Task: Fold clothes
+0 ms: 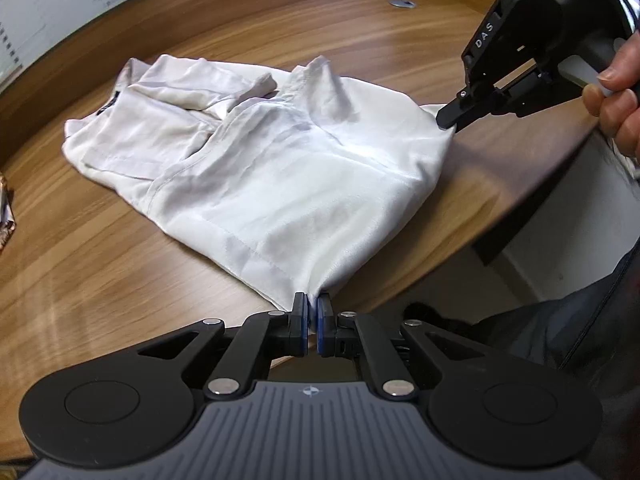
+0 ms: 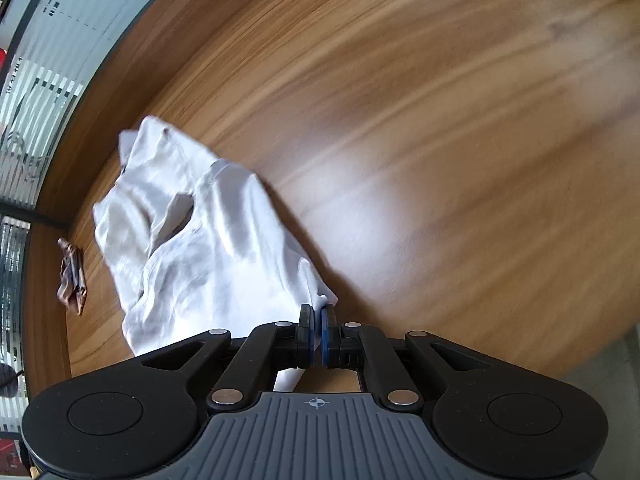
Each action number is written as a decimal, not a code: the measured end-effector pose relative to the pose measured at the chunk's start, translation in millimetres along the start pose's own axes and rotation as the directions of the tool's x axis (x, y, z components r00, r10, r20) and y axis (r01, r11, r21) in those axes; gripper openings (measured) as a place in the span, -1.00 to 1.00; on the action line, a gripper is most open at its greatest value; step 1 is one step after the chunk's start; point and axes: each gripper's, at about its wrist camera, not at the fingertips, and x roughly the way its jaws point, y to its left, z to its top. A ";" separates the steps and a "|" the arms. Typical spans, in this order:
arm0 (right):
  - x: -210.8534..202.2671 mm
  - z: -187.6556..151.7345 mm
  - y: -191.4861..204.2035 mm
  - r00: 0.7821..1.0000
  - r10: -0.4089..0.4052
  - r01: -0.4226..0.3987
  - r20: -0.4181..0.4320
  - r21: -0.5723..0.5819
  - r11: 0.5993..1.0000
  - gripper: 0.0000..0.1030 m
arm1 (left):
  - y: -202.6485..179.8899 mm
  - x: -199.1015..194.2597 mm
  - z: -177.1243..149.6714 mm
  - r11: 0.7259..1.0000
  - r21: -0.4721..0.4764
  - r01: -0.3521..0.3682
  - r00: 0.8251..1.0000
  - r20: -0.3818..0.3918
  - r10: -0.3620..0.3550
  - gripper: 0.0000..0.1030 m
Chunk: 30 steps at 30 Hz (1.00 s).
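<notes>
A white garment lies crumpled and partly folded on a wooden table. My left gripper is shut on its near corner, at the table's front edge. My right gripper is shut on another corner at the right and lifts it slightly; a hand holds that tool. In the right wrist view the garment stretches away to the left from my right gripper, whose blue pads pinch the fabric. The far part of the garment lies bunched with a sleeve folded over.
A small brown patterned item lies on the table to the left of the garment. A round metal grommet sits in the tabletop at the back. The table's edge runs along the right, with a frosted glass wall behind.
</notes>
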 end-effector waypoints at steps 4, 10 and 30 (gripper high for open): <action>5.5 -31.1 19.4 1.000 0.009 -0.009 0.005 -0.033 0.999 -0.89 | 17.2 -11.1 -21.0 0.999 0.047 -0.004 1.000 0.006 0.003 -0.92; 10.1 -46.8 50.3 0.999 0.015 -0.021 -0.031 -0.199 0.980 -0.80 | 13.0 -14.9 -29.7 0.998 0.059 -0.027 0.999 0.027 0.026 -0.80; -14.2 -70.1 57.3 0.995 -0.011 -0.084 -0.096 -0.916 0.393 -0.44 | -28.0 -25.7 -51.8 0.958 0.261 -0.119 0.990 0.110 0.093 -0.14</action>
